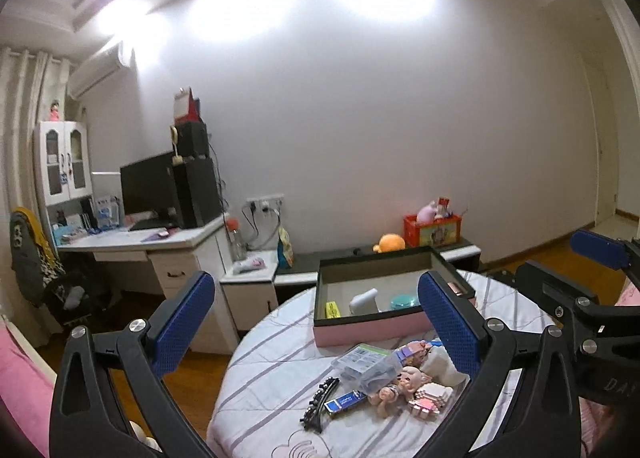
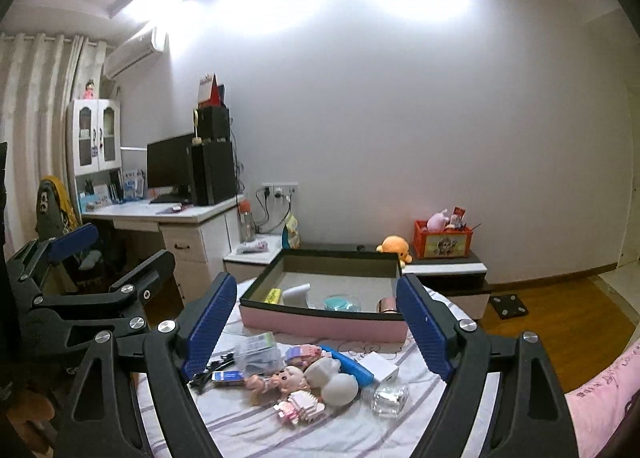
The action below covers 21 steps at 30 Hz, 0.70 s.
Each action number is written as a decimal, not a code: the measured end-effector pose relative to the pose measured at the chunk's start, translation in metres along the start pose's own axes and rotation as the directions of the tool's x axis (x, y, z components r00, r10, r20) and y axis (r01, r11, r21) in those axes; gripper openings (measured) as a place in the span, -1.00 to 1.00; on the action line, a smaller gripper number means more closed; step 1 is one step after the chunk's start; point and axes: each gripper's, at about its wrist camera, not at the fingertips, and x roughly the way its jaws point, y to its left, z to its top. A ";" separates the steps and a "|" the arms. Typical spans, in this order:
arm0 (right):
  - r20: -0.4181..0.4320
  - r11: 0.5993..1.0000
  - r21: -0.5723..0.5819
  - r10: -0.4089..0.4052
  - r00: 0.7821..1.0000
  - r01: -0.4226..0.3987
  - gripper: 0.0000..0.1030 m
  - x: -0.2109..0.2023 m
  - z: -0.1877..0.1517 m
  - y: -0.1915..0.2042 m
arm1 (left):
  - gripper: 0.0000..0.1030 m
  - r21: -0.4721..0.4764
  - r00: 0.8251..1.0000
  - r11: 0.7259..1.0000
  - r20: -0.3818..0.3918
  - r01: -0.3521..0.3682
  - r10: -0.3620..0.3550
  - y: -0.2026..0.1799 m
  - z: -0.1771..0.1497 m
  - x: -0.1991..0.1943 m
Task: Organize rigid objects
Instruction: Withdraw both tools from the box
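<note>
A pink box with a dark rim [image 1: 368,332] [image 2: 320,324] stands on the striped round bedspread, holding a yellow item, a white piece, a teal tin [image 2: 341,302] and a rose-gold item. In front of it lies a heap: a clear plastic case [image 1: 366,366], a black hair clip [image 1: 320,404], a blue pack [image 1: 344,404], a doll [image 2: 280,378], a pink block figure [image 2: 300,406], a white charger [image 2: 382,370] and a clear jar [image 2: 390,398]. My left gripper [image 1: 316,322] and right gripper [image 2: 317,324] hover above the heap, both open and empty.
A white desk [image 2: 160,213] with a monitor stands at the left, and a chair draped with clothes beside it. A low cabinet [image 2: 444,270] behind the bed carries an orange plush and a red toy bin. Wooden floor shows at right.
</note>
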 end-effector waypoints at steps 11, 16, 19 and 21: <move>0.034 1.000 0.013 -0.006 0.999 0.005 0.63 -0.046 -0.001 0.002 | 1.00 -0.029 0.999 1.000 0.039 0.006 -0.005 -0.002 0.001 -0.038; 0.040 1.000 -0.002 -0.025 0.999 0.026 0.63 -0.047 -0.002 0.006 | 1.00 -0.020 0.999 1.000 0.039 0.001 0.000 -0.004 -0.001 -0.042; 0.036 1.000 0.005 -0.023 0.999 0.023 0.63 -0.048 -0.003 0.005 | 1.00 -0.014 0.999 1.000 0.040 -0.003 0.003 -0.007 -0.001 -0.042; 0.035 1.000 0.006 -0.024 0.999 0.024 0.63 -0.050 -0.004 0.005 | 1.00 -0.010 0.999 1.000 0.041 -0.007 0.008 -0.007 -0.001 -0.043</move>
